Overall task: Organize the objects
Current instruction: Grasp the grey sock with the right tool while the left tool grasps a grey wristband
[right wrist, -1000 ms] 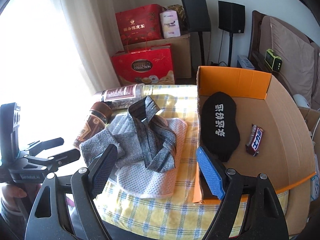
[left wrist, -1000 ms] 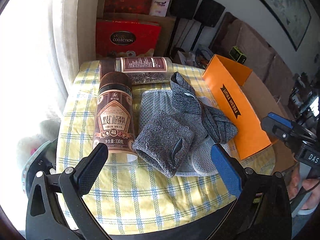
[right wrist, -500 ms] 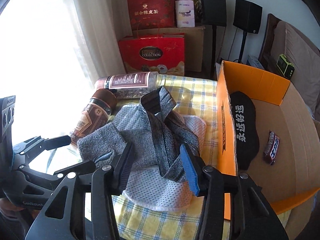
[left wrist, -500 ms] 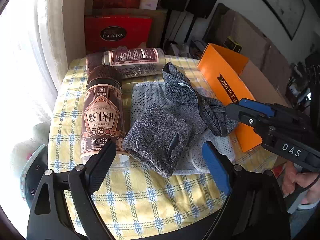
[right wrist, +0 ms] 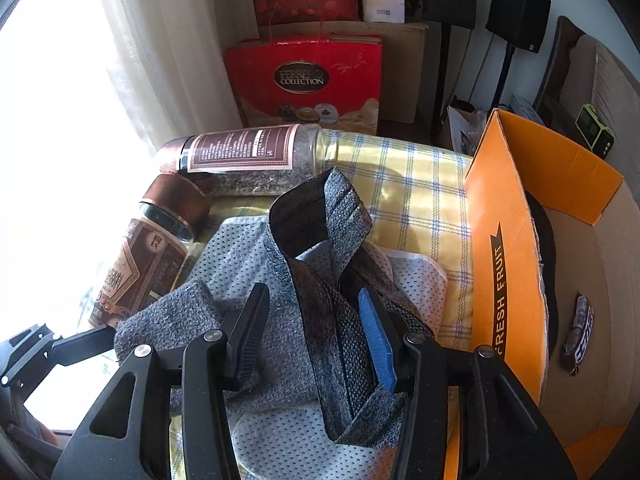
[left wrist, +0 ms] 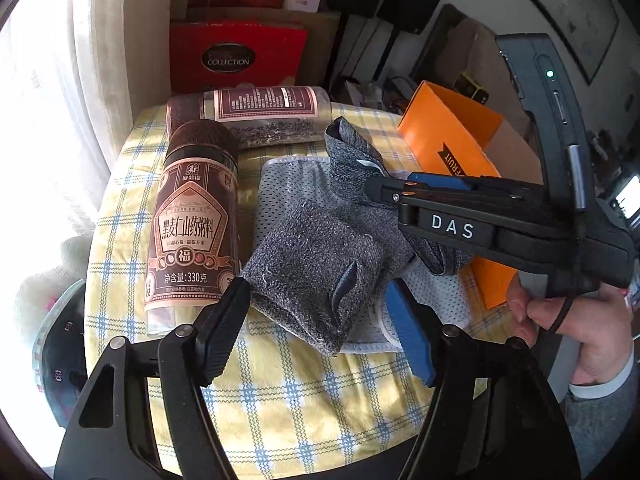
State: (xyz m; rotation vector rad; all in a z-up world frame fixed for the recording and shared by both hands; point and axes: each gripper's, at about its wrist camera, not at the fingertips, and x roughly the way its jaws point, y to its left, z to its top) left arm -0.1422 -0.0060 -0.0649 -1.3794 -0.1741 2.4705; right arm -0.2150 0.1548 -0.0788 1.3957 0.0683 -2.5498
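Observation:
A grey knitted brace with straps (left wrist: 320, 264) (right wrist: 280, 344) lies on a white mesh pad (left wrist: 280, 184) (right wrist: 240, 248) on the yellow checked table (left wrist: 280, 400). My left gripper (left wrist: 320, 328) is open, its fingers either side of the brace's near end. My right gripper (right wrist: 312, 332) is open, its fingers straddling the dark strap (right wrist: 320, 216); it shows in the left wrist view (left wrist: 400, 192) over the brace. The orange cardboard box (right wrist: 512, 264) (left wrist: 452, 140) holds a black eye mask (right wrist: 546, 248) and a candy bar (right wrist: 578, 336).
Two brown-labelled jars lie on the table: one (left wrist: 192, 220) (right wrist: 148, 256) left of the brace, one (left wrist: 256, 112) (right wrist: 248, 152) behind it. Red gift boxes (right wrist: 308, 76), a carton and black speakers (right wrist: 516, 12) stand beyond the table. A curtain hangs at the left.
My right gripper has moved left from the box over the brace and its jaws have narrowed around the strap. My left gripper has moved closer to the brace's near end.

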